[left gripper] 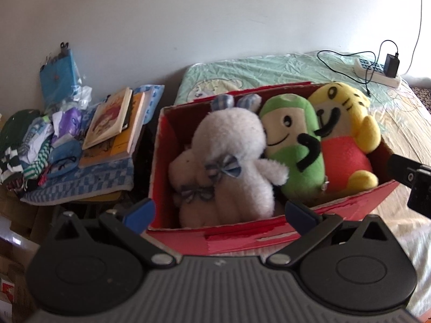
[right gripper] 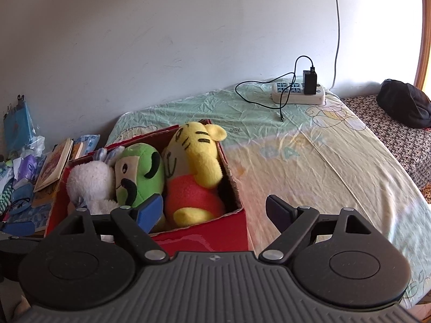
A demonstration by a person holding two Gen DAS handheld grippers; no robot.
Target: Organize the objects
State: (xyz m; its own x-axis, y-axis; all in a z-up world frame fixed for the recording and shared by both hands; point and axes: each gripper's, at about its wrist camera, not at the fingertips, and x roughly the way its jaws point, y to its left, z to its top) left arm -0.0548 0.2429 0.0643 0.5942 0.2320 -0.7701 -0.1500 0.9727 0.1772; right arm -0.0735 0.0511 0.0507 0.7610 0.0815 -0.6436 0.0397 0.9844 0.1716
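One red box (left gripper: 242, 238) holds four plush toys, perhaps: two white (left gripper: 231, 145), one green (left gripper: 296, 145), one yellow (left gripper: 344, 134). Two books (left gripper: 109, 119), one power strip (right gripper: 297, 92), one charger (right gripper: 309, 82).

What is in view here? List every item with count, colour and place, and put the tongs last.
red cardboard box: one, red, on the bed, open at the top
white plush rabbit: one, white with blue checked bows, left end of the box
green plush toy: one, green, middle of the box
yellow plush tiger: one, yellow with a red body, right end of the box
pale green bedsheet: one, green and yellow, under the box
white power strip: one, white, far end of the bed, black charger plugged in
stacked books: several, cream and orange, left of the box
left tongs: one, black with blue pads, open
right tongs: one, black with blue pads, open
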